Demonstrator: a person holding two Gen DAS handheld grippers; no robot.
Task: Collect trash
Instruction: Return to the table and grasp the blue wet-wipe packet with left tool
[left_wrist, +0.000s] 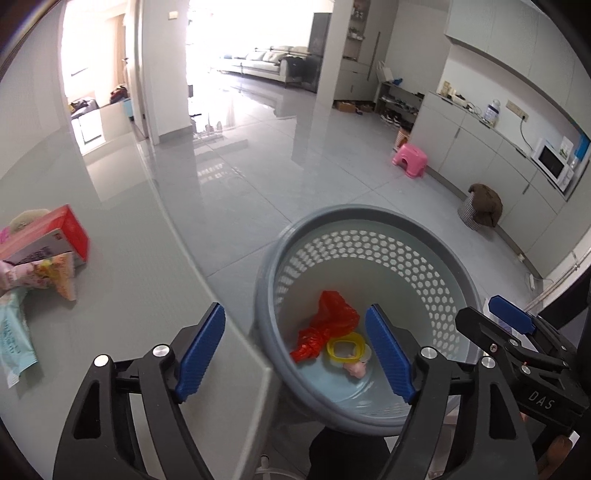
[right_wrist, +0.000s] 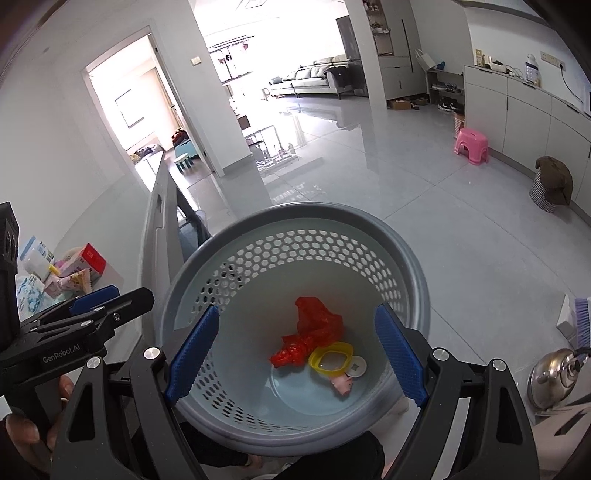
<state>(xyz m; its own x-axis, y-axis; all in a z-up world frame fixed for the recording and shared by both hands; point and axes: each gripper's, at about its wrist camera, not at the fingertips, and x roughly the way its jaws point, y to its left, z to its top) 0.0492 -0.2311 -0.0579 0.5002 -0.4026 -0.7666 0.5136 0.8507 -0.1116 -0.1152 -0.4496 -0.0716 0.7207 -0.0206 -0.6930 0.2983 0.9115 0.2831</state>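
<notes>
Both grippers (left_wrist: 295, 354) (right_wrist: 295, 354) gape empty above crumpled red trash (right_wrist: 310, 334) in the perforated grey basket (right_wrist: 413, 258).

The left gripper (left_wrist: 295, 352) has a black angular plastic frame, ribbed blue finger pads (left_wrist: 201, 352) and round silver bolts. The right gripper (right_wrist: 293, 356) is built alike. White lettering marks their side plates: "DAS" on the right one, "GenRobot.AI" on the left.
</notes>
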